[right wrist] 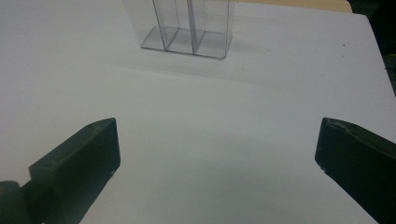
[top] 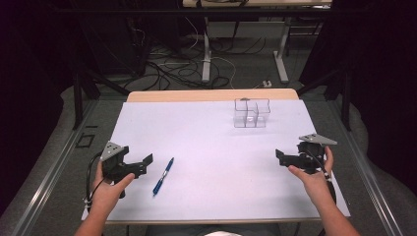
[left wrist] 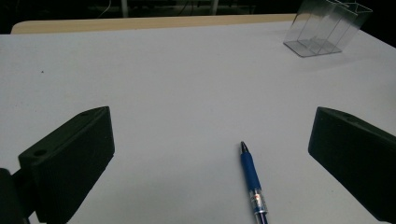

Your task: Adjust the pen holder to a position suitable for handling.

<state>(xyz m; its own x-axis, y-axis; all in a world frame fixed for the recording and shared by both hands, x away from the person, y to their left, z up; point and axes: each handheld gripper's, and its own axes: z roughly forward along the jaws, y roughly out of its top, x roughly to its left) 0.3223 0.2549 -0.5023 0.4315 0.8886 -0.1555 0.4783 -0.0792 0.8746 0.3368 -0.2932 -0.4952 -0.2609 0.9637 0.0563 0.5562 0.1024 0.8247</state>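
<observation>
A blue pen (top: 163, 176) lies on the white table sheet (top: 206, 196) at the front left, its tip pointing away from me. My left gripper (top: 143, 164) is held just left of it, open, with nothing between its jaws. In the left gripper view the pen (left wrist: 251, 179) lies ahead of the left gripper (left wrist: 210, 128), nearer its right jaw. A clear plastic organiser (top: 252, 113) with several upright compartments stands at the back, right of centre. My right gripper (top: 281, 158) hovers open at the right. The organiser (right wrist: 187, 25) stands well ahead of the right gripper (right wrist: 217, 135).
A wooden table edge (top: 211, 95) shows behind the white sheet. Beyond it, cables (top: 172, 69) and white table legs (top: 206, 59) cover the floor. Metal frame rails (top: 44, 182) run along both sides. The organiser (left wrist: 327, 28) appears far off to the right in the left gripper view.
</observation>
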